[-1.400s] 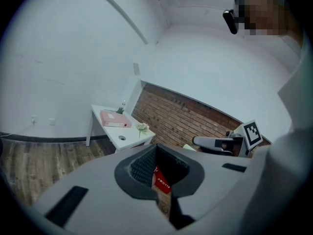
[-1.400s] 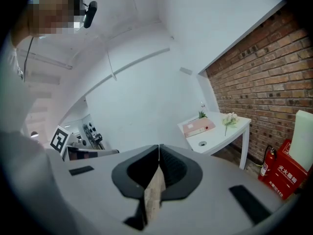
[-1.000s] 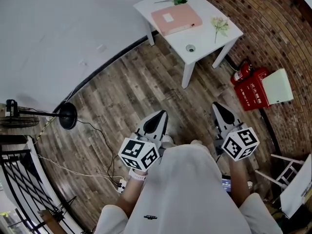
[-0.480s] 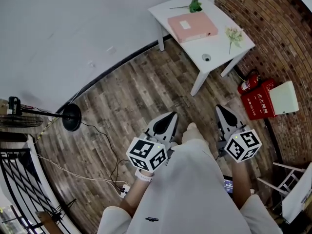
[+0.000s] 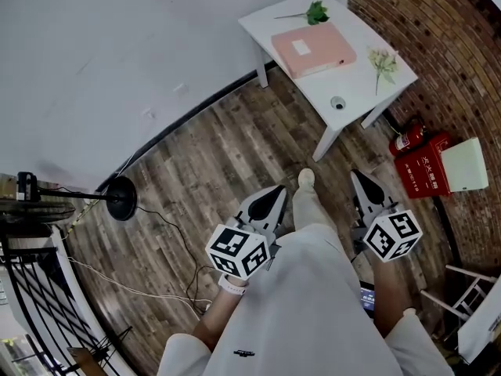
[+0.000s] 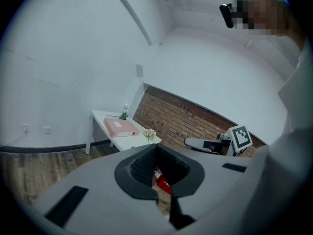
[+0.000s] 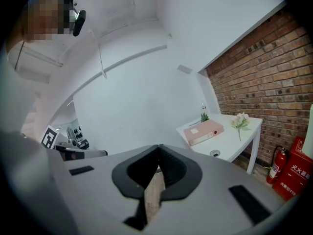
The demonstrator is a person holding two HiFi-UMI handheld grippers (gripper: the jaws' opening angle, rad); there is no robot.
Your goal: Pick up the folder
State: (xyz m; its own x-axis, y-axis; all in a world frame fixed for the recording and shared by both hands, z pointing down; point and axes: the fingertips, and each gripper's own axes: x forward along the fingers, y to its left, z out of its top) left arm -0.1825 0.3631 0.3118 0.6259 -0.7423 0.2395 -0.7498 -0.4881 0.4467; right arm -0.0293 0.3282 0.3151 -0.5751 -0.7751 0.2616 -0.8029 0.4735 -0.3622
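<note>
Pink folder (image 5: 311,48): lies untouched on the far bench (image 5: 356,84); your left tongs (image 5: 275,193) and right tongs (image 5: 358,180), both closed and empty, hang well short, whole pickup left to do.

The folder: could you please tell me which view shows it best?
The head view: the folder lies fully visible from above on the table, label showing. The right gripper view shows it smaller, from the side; the left gripper view, smaller still.
</note>
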